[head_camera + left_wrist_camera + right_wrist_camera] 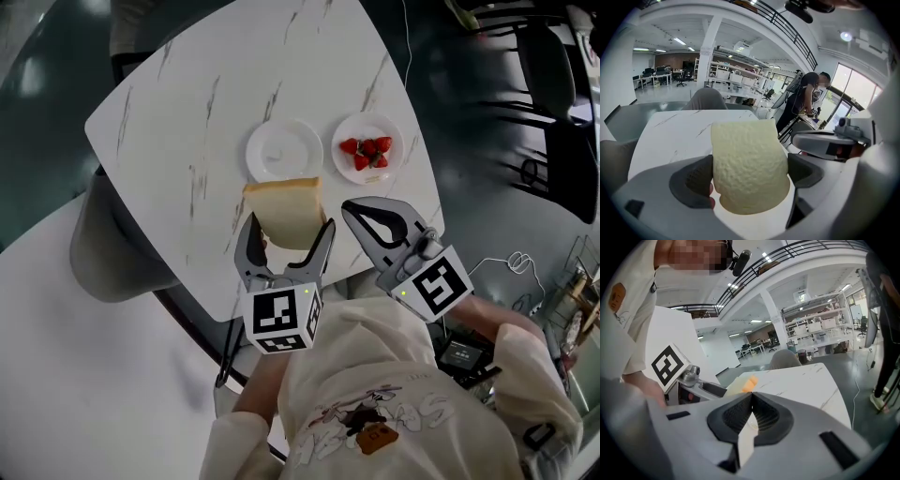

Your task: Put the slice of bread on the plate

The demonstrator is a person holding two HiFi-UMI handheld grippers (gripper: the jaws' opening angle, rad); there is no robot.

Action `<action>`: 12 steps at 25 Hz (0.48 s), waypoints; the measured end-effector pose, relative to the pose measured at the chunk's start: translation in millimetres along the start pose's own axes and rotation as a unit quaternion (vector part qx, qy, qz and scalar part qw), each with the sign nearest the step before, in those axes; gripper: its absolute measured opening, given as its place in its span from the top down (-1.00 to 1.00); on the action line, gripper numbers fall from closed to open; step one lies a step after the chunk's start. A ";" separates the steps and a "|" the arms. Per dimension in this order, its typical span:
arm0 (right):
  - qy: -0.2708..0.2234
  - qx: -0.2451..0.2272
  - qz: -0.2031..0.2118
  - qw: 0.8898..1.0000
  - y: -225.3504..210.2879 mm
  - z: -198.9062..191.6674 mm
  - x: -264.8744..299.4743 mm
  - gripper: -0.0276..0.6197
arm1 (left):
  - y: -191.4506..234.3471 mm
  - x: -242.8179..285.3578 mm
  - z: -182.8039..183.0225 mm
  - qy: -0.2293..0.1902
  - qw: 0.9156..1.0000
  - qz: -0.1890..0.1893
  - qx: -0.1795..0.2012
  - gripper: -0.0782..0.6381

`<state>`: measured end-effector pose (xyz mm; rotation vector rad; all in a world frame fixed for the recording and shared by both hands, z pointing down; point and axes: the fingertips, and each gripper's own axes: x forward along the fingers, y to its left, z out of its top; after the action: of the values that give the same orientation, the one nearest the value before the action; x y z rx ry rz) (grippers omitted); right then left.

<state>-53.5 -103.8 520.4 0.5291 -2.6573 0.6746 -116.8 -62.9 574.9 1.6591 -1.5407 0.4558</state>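
1. While the left gripper pinched the bread slice at centre frame, just below the empty plate, the carry step seemed underway.
2. Right gripper jaws were pressed together, empty.
3. Next move probably called for going up-frame, lowering and releasing.

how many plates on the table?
2. An empty plate sits on the table just beyond the bread; a strawberry plate sits to its right. None looks hidden.
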 end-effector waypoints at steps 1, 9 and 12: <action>0.002 0.003 -0.001 1.000 -3.5 -2.4 2.7 0.90 | 3.1 4.4 -1.2 0.001 1.000 0.003 0.000 -0.63; 0.022 0.016 0.004 1.000 -26.3 -22.5 27.5 0.90 | 23.8 43.0 -9.7 0.022 1.000 0.015 -0.002 -0.63; 0.023 0.007 -0.006 1.000 -43.9 -29.4 34.8 0.90 | 27.2 56.3 -14.8 0.028 1.000 0.012 -0.006 -0.63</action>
<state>-57.9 -134.0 575.9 0.5254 -2.6063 0.6954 -128.0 -86.8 633.5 1.6074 -1.5207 0.5020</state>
